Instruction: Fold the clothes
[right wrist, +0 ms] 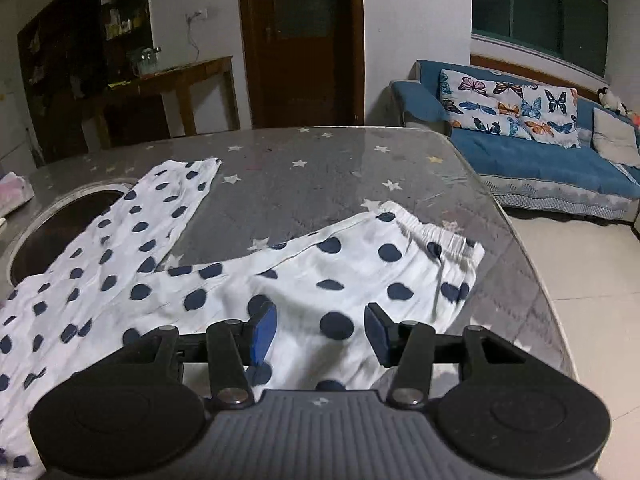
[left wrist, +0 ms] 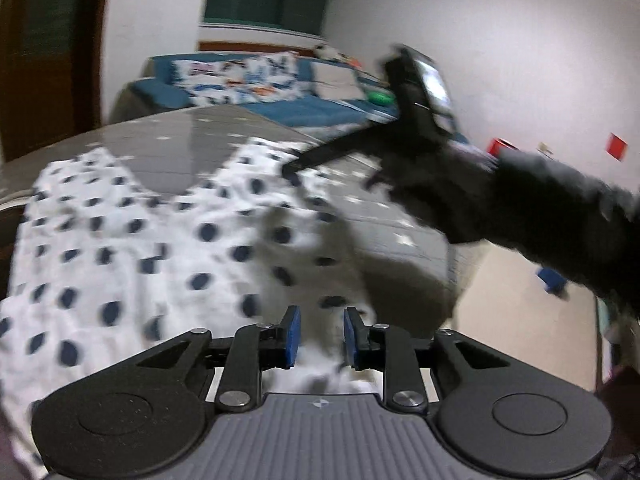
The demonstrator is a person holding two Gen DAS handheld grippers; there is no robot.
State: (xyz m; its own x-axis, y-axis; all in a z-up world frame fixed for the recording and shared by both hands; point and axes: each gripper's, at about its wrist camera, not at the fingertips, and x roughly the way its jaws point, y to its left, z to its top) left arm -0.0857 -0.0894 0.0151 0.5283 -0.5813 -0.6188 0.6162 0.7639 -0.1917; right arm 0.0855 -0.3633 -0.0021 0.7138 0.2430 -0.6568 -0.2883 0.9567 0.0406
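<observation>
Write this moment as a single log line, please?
task: fold clothes | polka-dot trousers spread on star-pattern table | left tool open over fabric | right tool open near waistband | nothing gripped

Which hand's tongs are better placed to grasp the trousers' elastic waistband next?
Probably the right: its open tongs hover over the polka-dot trousers close behind the waistband. The left tongs sit further back.
</observation>
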